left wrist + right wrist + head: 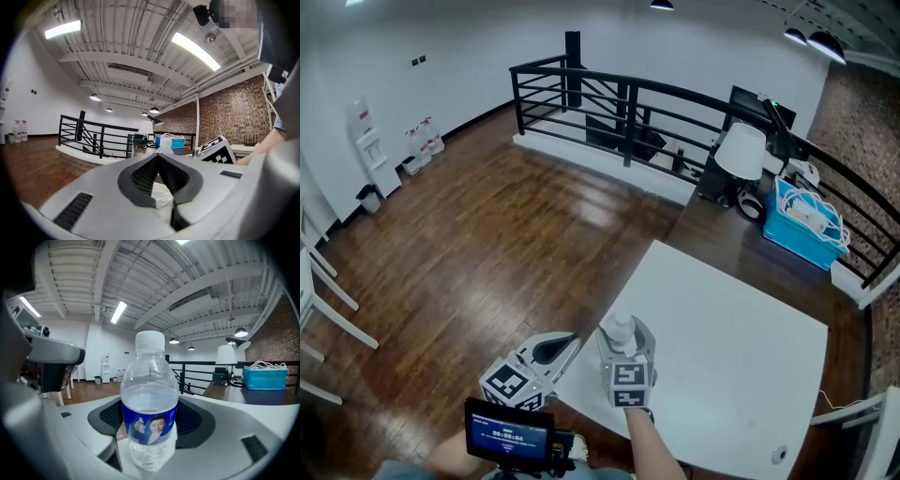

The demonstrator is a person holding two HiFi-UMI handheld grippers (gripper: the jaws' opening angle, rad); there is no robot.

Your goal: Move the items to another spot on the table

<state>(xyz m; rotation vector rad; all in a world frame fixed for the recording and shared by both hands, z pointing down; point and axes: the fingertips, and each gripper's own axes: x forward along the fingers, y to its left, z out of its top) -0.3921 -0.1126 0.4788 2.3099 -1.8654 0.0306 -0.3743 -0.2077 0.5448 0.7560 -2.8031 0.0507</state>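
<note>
The water bottle (pixel 150 380) stood upright at the near-left corner of the white table (pixel 741 375), low and centre in the head view, with the rest of the tabletop stretching bare toward the lower right. The right gripper (pixel 626 336) was level with it, its jaws spread to either side of the bottle. The dark pads lay close against the blue label (pixel 150 420) but did not visibly press it, so the bottle was bracketed, not yet held. The left gripper (pixel 159 159) hung just off the table's edge at lower left, jaw tips together and empty. The step in hand looked like the grasp on the first item. The next move would call for closing squarely on the label band below the white cap (pixel 150 339), then lifting straight so the thin, part-filled bottle did not tip.
</note>
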